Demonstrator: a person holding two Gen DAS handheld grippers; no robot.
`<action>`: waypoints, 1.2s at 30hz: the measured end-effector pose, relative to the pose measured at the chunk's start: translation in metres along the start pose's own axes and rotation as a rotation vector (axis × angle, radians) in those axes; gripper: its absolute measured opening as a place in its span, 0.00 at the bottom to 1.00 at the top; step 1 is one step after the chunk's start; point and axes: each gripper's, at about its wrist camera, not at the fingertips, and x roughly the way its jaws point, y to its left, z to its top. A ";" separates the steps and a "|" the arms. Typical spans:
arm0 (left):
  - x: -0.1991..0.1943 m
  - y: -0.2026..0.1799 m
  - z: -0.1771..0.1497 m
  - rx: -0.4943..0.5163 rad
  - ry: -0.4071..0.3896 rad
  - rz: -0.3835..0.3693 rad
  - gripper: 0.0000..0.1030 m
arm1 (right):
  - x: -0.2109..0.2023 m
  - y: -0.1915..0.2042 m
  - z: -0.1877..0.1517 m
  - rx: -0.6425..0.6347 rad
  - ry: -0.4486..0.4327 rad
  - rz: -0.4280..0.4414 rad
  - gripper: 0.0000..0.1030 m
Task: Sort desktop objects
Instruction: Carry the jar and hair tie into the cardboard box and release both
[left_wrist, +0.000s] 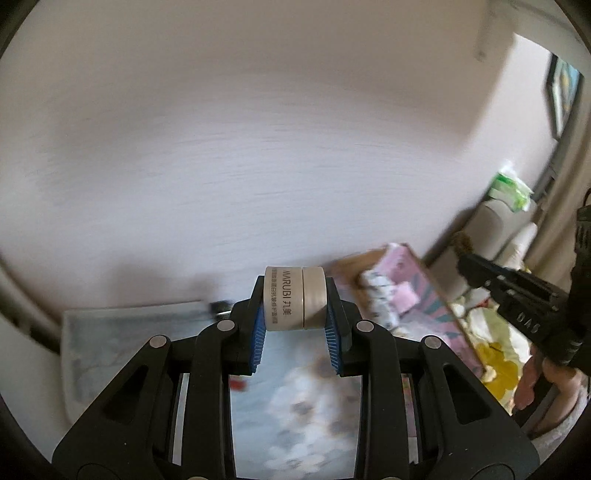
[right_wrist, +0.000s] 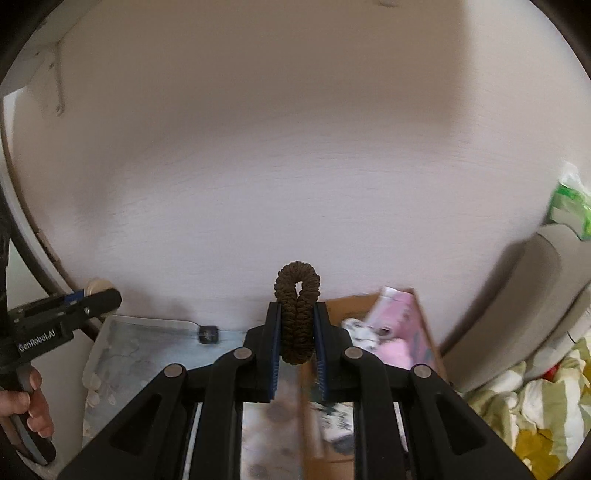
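In the left wrist view, the left gripper (left_wrist: 295, 314) pinches a small beige cream jar (left_wrist: 295, 298) between its two blue pads (left_wrist: 258, 332), and the jar is lifted above the table, lying on its side with the printed word MARUBI running along its wall. Under this gripper, at 6 o'clock, lies a pale blue mat (left_wrist: 122, 332) with blurred flower patterns. At 3 o'clock from the jar stands a cardboard box (left_wrist: 436, 291) that holds pink and white things, too blurred to name. The right gripper (left_wrist: 480, 273) shows at 3 o'clock of this view, near the box. In the right wrist view, the right gripper (right_wrist: 298, 332) is closed tightly on a brown hair tie (right_wrist: 297, 314), which is squeezed flat between the fingers and whose loop stands up above the fingertips at 12 o'clock. The cardboard box (right_wrist: 343, 304) is at 4 o'clock from the hair tie. The left gripper (right_wrist: 94, 295) with the jar appears at 9 o'clock. A green and white packet (right_wrist: 569, 206) sits at 2 o'clock.
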 end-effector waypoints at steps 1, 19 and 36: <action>0.004 -0.011 0.002 0.014 0.005 -0.018 0.24 | -0.002 -0.008 -0.002 0.006 0.002 -0.010 0.15; 0.113 -0.147 -0.034 0.198 0.174 -0.142 0.24 | 0.009 -0.097 -0.070 0.072 0.165 -0.055 0.15; 0.167 -0.147 -0.036 0.132 0.266 -0.031 0.75 | 0.045 -0.115 -0.068 0.081 0.227 0.013 0.40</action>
